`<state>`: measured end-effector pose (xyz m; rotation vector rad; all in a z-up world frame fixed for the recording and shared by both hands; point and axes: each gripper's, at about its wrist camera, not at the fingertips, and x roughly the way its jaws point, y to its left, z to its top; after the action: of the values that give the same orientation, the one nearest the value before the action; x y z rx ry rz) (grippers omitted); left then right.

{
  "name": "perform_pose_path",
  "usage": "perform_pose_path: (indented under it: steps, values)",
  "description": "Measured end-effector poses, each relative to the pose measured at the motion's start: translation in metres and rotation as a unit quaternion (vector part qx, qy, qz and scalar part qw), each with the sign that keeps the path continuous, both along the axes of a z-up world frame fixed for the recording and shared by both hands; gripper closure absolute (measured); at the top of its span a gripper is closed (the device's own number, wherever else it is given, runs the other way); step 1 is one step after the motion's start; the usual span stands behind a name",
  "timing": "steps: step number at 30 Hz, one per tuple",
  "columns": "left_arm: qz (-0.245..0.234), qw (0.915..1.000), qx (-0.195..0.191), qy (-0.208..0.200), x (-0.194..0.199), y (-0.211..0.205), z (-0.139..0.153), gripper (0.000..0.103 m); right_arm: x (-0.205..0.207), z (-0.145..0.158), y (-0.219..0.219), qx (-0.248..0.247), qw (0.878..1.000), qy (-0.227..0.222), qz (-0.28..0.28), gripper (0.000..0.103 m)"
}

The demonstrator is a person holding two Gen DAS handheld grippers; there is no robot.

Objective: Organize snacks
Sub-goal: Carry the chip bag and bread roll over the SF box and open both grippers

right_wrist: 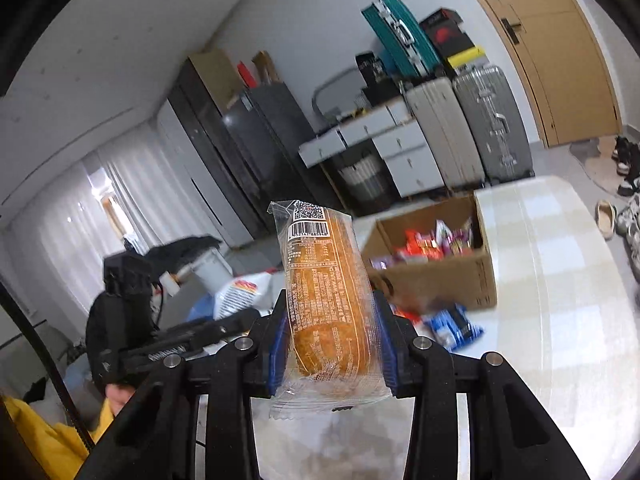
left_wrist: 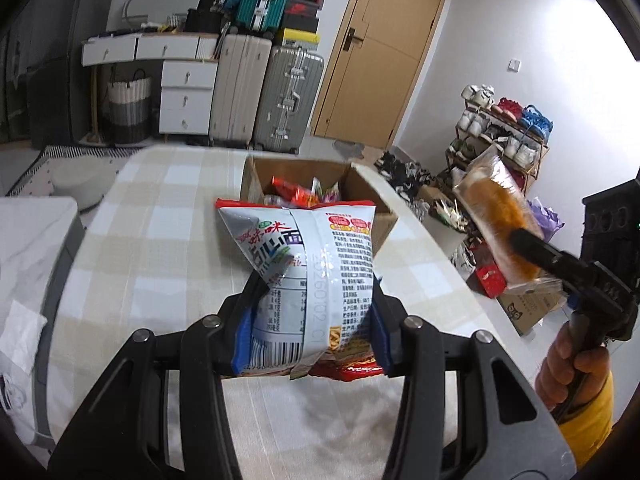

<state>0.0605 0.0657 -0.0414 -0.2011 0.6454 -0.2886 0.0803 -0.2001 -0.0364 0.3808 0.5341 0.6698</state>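
Note:
My left gripper (left_wrist: 314,292) is shut on a white and red noodle snack bag (left_wrist: 310,264), held upright above the checked tablecloth (left_wrist: 152,248). Behind it stands an open cardboard box (left_wrist: 376,188) with several snack packets inside. My right gripper (right_wrist: 330,322) is shut on a clear-wrapped orange bread roll (right_wrist: 324,292), raised above the table. In the left wrist view that roll (left_wrist: 496,216) hangs at the right in the right gripper (left_wrist: 524,244). In the right wrist view the box (right_wrist: 452,276) lies ahead to the right, and the left gripper's noodle bag (right_wrist: 240,292) shows at the left.
Blue and red snack packets (right_wrist: 452,326) lie on the table in front of the box. Suitcases (left_wrist: 288,100), white drawers (left_wrist: 186,96) and a wooden door (left_wrist: 384,48) stand at the back. A shoe rack (left_wrist: 504,132) is at the right. A white bed edge (left_wrist: 36,264) is at the left.

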Motion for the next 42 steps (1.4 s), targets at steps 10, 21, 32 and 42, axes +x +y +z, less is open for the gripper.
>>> perform_pose_path:
  steps: [10,21,32,42]
  values:
    - [-0.016,0.9993,0.019,-0.03,0.004,-0.013,0.039,0.06,-0.003,0.041,0.0,0.029,0.999,-0.025,0.001,0.065]
    - [-0.023,0.9989,0.033,-0.026,0.047,-0.03,0.055,0.06,0.026,0.065,0.006,0.043,0.999,-0.019,0.025,0.065]
    - [-0.015,0.9993,0.034,0.003,0.138,-0.031,0.06,0.06,0.1,0.087,0.018,-0.047,0.997,-0.06,-0.012,0.065]
    - [-0.003,0.9976,0.035,0.06,0.258,-0.038,0.028,0.06,0.187,0.051,0.025,-0.067,0.998,-0.001,-0.018,0.065]
